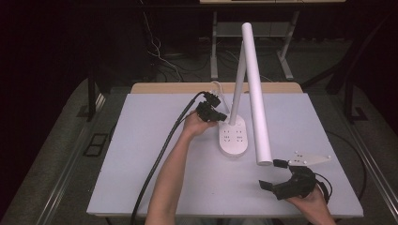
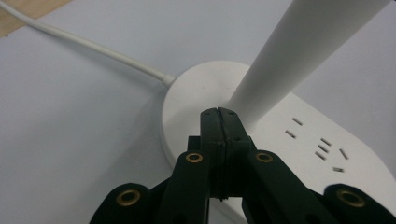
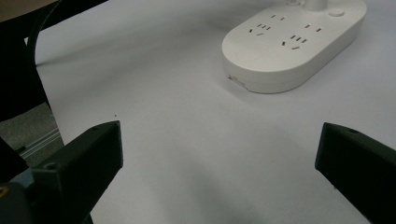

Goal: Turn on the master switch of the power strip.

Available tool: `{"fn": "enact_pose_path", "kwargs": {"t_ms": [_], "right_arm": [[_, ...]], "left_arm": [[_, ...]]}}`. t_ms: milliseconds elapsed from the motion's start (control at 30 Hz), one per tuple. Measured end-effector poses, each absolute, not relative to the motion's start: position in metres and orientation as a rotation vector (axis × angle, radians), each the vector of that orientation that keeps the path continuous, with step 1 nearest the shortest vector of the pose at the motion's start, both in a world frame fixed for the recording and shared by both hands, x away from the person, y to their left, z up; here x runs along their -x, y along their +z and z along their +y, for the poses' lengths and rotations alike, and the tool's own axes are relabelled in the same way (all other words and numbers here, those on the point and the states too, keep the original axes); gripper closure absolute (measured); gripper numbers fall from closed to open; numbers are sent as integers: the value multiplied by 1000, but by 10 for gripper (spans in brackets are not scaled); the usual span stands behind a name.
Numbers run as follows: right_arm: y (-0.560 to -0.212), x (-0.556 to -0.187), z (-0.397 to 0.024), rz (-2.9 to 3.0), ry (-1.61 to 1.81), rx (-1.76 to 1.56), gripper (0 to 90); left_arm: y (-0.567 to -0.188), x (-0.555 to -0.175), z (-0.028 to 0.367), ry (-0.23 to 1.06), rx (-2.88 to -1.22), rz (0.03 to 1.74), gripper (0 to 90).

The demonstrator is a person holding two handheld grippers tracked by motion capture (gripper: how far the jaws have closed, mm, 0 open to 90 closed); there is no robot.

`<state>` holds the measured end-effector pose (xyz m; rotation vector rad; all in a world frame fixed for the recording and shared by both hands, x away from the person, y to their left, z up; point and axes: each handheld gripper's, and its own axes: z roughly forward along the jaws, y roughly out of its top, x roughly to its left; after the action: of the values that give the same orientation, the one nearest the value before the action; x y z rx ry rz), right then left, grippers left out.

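A white desk lamp stands mid-table on an oval base [image 1: 233,138] with socket holes on top. Its stem [image 1: 238,84] rises from the far end, and its long tube head [image 1: 256,93] slopes down toward the near right. My left gripper [image 1: 223,116] is at the base's far left. In the left gripper view its jaws [image 2: 218,112] are pressed flat together with nothing between them, their tips over the base top [image 2: 187,93] beside the foot of the stem [image 2: 299,51]. My right gripper [image 1: 272,174] rests near the front right edge, below the tube's end. Its jaws [image 3: 219,154] stand wide open over bare table, short of the base [image 3: 289,46].
The lamp's white cord [image 2: 93,46] runs from the base toward the far wooden table edge [image 1: 164,87]. A thick black cable [image 1: 159,159] trails from the left gripper across the white table top [image 1: 131,140] to the front edge. Desk legs and wires stand beyond the table.
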<state>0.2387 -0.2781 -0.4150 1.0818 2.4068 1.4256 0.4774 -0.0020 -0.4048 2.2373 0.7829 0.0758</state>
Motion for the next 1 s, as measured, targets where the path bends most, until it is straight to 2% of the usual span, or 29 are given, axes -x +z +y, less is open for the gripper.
{"fn": "enact_pose_path", "kwargs": {"t_ms": [233, 1000], "right_arm": [[-415, -239, -278, 2409, 1423, -1083, 3], [-415, -239, -277, 2413, 1418, -1085, 3]], "left_arm": [[-415, -477, 2, 100, -2236, 816, 899], [-420, -475, -1, 33, -2164, 857, 900]]}}
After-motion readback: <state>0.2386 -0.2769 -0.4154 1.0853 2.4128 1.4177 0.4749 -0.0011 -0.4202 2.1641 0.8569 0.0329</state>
